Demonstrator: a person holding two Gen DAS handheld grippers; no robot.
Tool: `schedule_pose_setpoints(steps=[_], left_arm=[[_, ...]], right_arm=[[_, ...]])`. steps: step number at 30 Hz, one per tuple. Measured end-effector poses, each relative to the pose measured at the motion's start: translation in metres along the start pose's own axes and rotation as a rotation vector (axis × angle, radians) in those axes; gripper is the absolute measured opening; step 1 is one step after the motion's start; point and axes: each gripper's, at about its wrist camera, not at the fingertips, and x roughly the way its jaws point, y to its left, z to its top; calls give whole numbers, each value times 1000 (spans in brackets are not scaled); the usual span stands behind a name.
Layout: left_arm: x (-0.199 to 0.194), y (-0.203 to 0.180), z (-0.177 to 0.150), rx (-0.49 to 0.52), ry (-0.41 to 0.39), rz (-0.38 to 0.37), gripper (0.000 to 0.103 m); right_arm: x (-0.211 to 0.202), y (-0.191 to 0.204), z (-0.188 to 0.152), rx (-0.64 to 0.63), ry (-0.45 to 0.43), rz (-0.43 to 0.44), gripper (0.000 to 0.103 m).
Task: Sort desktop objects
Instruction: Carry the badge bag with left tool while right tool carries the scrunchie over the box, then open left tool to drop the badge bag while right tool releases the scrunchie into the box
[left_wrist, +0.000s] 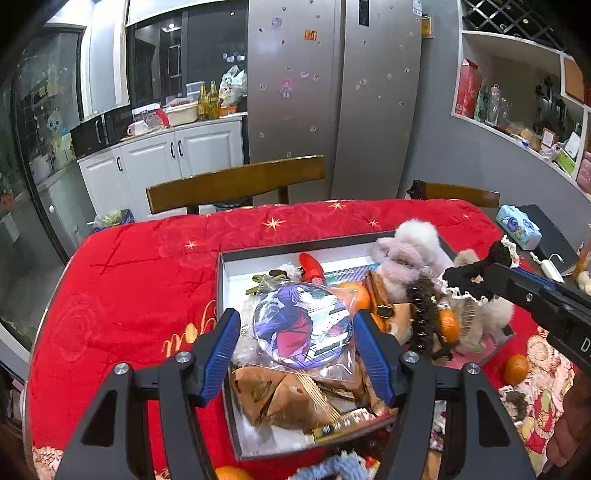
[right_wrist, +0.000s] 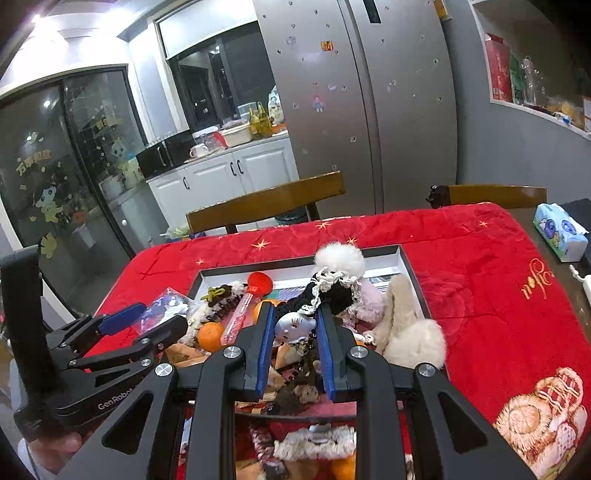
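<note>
Progress read, big to small. Red quilted cloth (left_wrist: 140, 280) covers the table; the open box (left_wrist: 236, 262) sits mid-table and is already packed: fluffy white plush (left_wrist: 413, 240), brown snack packets (left_wrist: 280, 398), oranges (left_wrist: 448, 325), a red-capped tube (left_wrist: 312, 267), hair claws, bits of card. So most of the sorting looks done, judging by fill. Left over outside the box: one orange (left_wrist: 517, 369) on the cloth at right of the left view, a blue knitted thing (left_wrist: 332, 469) and another orange at the near edge, plus a lace-trimmed fabric piece (right_wrist: 314, 443) under the right claw. Tissue pack (right_wrist: 559, 232) sits at the far edge, well apart; can't tell if it counts. Left gripper (left_wrist: 295, 336): jaws about half wide, pads on both sides of a bagged round anime badge (left_wrist: 303, 325), which reads as held over the box's near-left part, probably about to be dropped in. Right gripper (right_wrist: 295, 332): jaws narrow, pinching a black lace-trimmed doll outfit (right_wrist: 338, 291); a small silver doll face (right_wrist: 293, 326) shows between the pads, over the box middle. Can't tell whether the face is attached to the outfit. Remaining: release both, then collect the strays.
</note>
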Motion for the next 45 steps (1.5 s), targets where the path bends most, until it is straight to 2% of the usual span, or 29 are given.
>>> schedule_pose_setpoints(steps=[8, 12, 21, 35, 41, 43, 45], left_arm=[[35, -7, -7, 16, 39, -11, 65], [42, -13, -9, 42, 28, 15, 65], [51, -13, -13, 34, 52, -7, 65], [50, -14, -14, 30, 52, -9, 65], [49, -14, -13, 22, 53, -2, 66], [49, -15, -12, 32, 69, 41, 73], [48, -15, -10, 38, 83, 90, 80]], right_arm=[[37, -13, -8, 6, 57, -5, 21], [46, -16, -13, -4, 49, -11, 21], [68, -23, -27, -4, 107, -17, 21], [71, -28, -31, 1, 119, -21, 22], [69, -27, -30, -3, 115, -13, 25], [65, -27, -29, -5, 111, -5, 29], [61, -26, -27, -8, 102, 4, 38]])
